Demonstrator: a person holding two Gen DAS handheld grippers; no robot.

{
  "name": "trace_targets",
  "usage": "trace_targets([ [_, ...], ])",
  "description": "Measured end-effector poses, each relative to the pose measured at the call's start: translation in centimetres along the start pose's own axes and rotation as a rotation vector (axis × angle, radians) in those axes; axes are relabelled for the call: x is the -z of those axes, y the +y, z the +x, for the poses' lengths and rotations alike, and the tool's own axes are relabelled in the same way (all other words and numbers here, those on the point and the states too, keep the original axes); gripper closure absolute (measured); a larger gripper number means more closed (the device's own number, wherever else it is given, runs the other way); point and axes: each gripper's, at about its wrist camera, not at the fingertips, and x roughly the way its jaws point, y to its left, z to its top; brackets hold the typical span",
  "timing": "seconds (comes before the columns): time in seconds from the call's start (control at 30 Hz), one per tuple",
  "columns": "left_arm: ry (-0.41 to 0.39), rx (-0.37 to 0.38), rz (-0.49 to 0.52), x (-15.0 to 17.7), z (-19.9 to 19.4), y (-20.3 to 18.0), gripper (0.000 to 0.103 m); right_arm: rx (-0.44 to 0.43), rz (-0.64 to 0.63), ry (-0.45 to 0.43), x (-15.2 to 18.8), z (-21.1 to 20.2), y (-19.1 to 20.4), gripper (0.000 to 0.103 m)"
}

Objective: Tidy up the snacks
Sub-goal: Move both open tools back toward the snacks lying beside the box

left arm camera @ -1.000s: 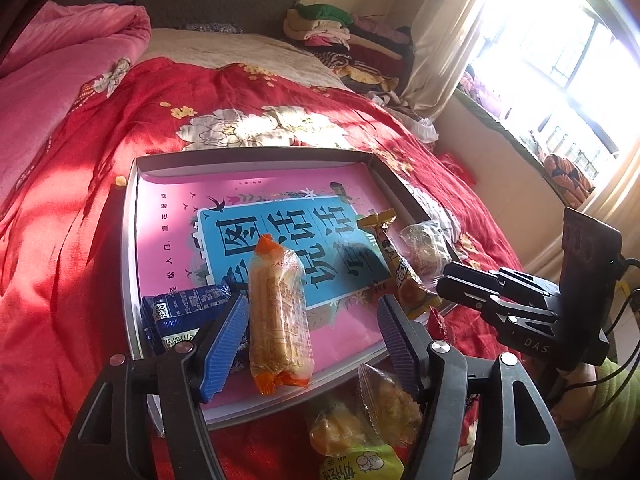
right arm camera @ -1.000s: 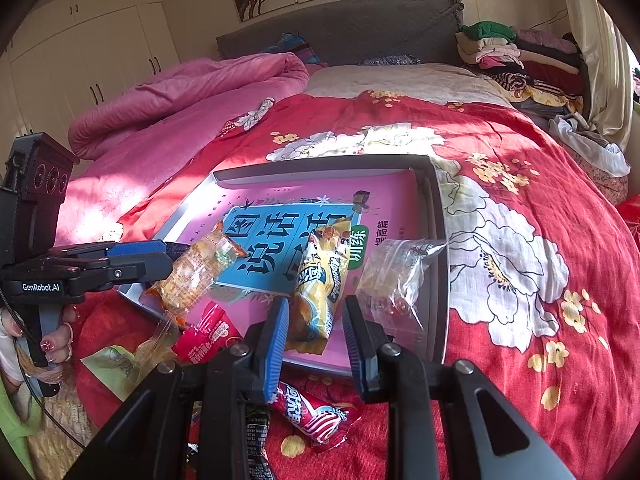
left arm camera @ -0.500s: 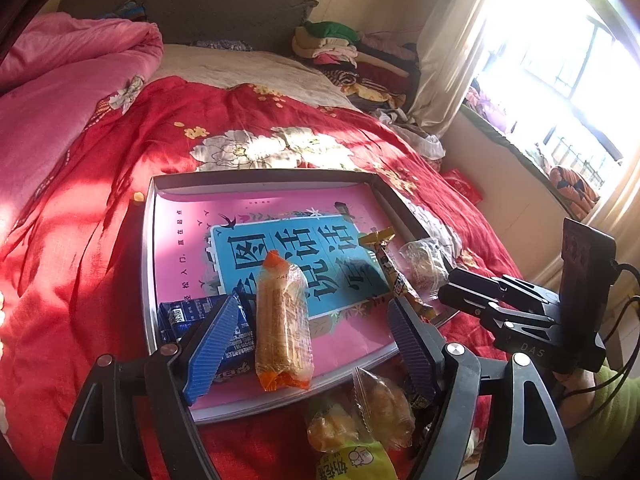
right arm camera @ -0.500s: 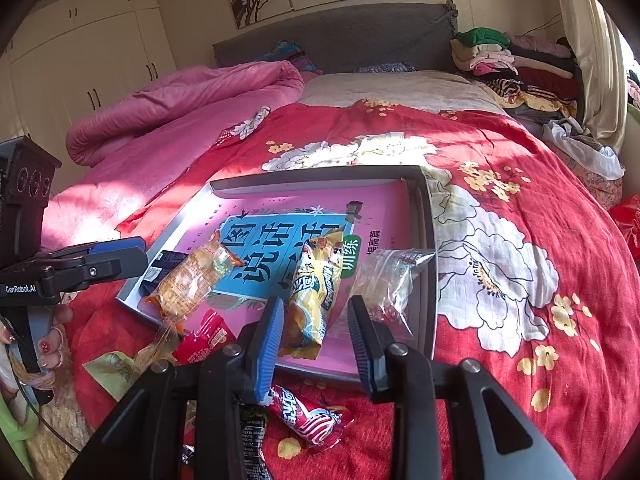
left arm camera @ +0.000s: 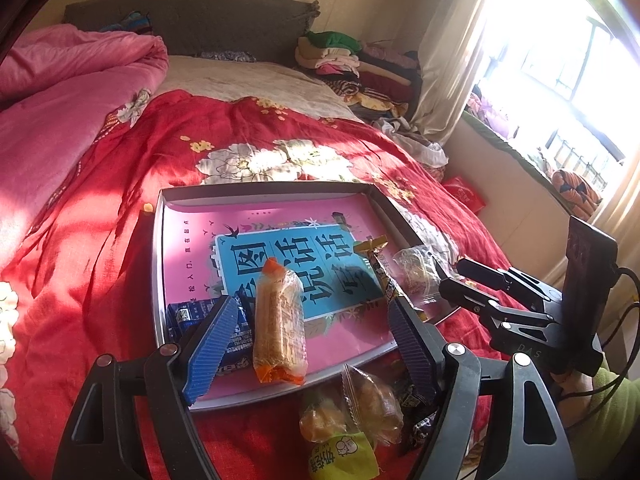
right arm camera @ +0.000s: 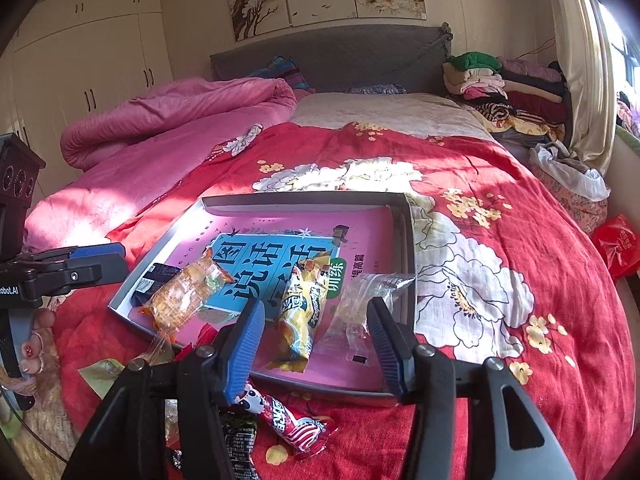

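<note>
A grey tray [left arm camera: 264, 190] with a pink and blue printed bottom lies on the red bedspread; it also shows in the right wrist view [right arm camera: 300, 199]. In it lie an orange cracker pack [left arm camera: 278, 322], a blue packet [left arm camera: 188, 314], a yellow snack bar [right arm camera: 304, 312] and a clear bag [right arm camera: 360, 304]. Loose snacks lie off the tray's near edge: two clear-wrapped cakes [left arm camera: 356, 408], a yellow-green packet [left arm camera: 344, 460], a red and white packet [right arm camera: 292, 424]. My left gripper [left arm camera: 310, 344] is open and empty above the near edge. My right gripper [right arm camera: 316, 344] is open and empty.
A pink duvet [right arm camera: 168, 112] is heaped at the left of the bed. Folded clothes [right arm camera: 508, 88] are stacked at the headboard's right. A window with curtains [left arm camera: 560, 60] is on the right. A red bag [right arm camera: 616, 244] lies off the bed.
Both grippers have drawn back and up from the tray. The right gripper's jaws have opened wide from around the yellow snack bar, which stays in the tray.
</note>
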Motion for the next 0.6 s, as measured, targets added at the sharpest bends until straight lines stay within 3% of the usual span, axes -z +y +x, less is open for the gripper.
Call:
trace_targets([
  [0.6,-0.019,0.005,-0.027,0.1,-2.0,-0.1,0.024,0.016,-0.049,-0.067,-0.2,-2.3,0.8,0.038],
])
